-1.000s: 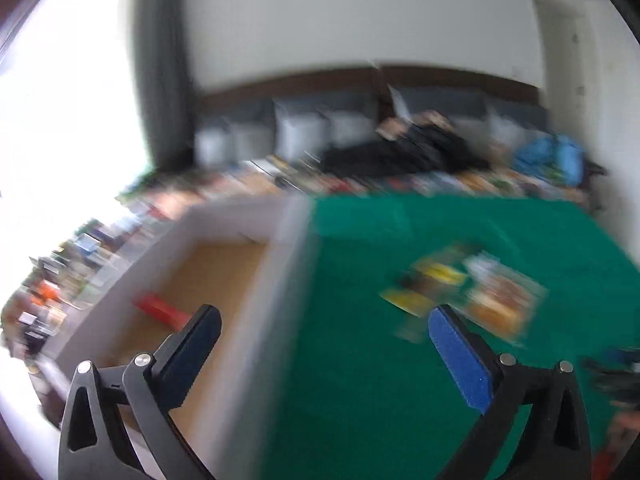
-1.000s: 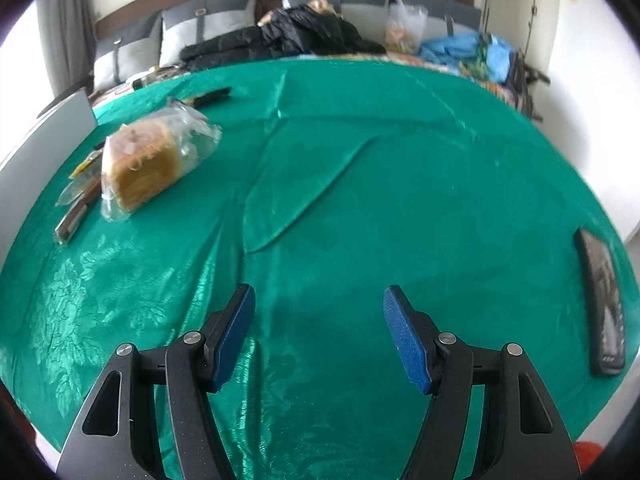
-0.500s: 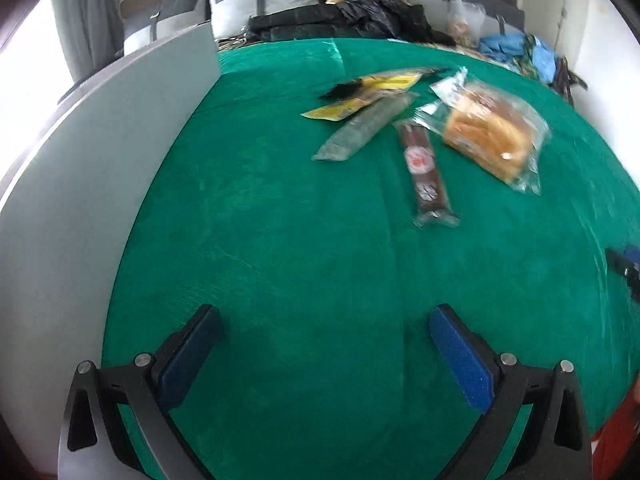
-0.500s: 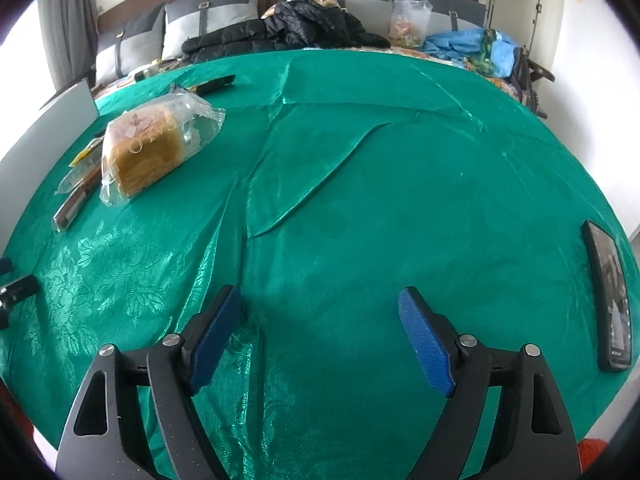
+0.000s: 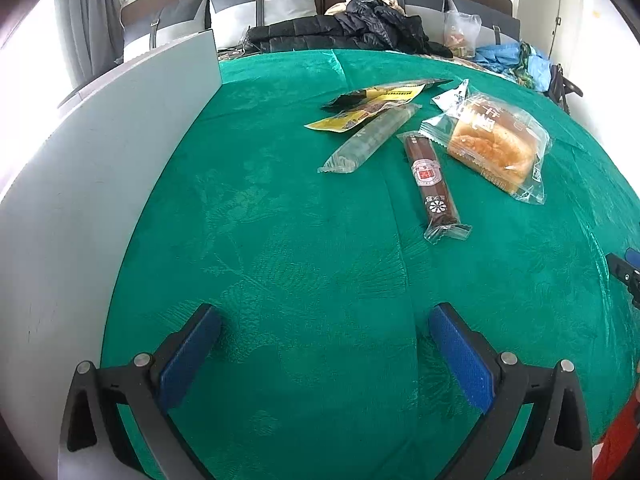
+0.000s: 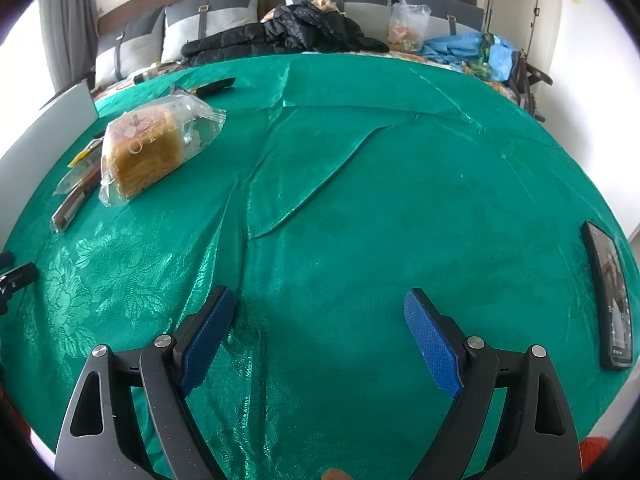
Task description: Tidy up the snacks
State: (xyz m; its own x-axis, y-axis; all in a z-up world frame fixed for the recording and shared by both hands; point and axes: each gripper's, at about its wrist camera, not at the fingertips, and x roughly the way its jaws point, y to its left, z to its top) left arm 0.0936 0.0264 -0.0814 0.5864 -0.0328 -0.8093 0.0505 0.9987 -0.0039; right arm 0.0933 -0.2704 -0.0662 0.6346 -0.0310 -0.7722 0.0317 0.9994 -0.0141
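Both tools hang empty: left tool (image 5: 324,336) spread wide, right tool (image 6: 320,320) just opening. Snacks lie ahead on the green cloth (image 5: 280,220), beside the white box (image 5: 100,152). Next, likely reaching the sausage stick (image 5: 430,178).

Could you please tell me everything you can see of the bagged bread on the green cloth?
The bagged bread is a golden-brown, loaf-like piece sealed in a clear, crinkly plastic wrapper with white printed lettering and crimped ends. It lies on its side on the green cloth, unopened as far as can be seen. It is the rightmost snack in the left wrist view, beside the dark brown bar; whether their wrappers touch is unclear. No gripper touches it.
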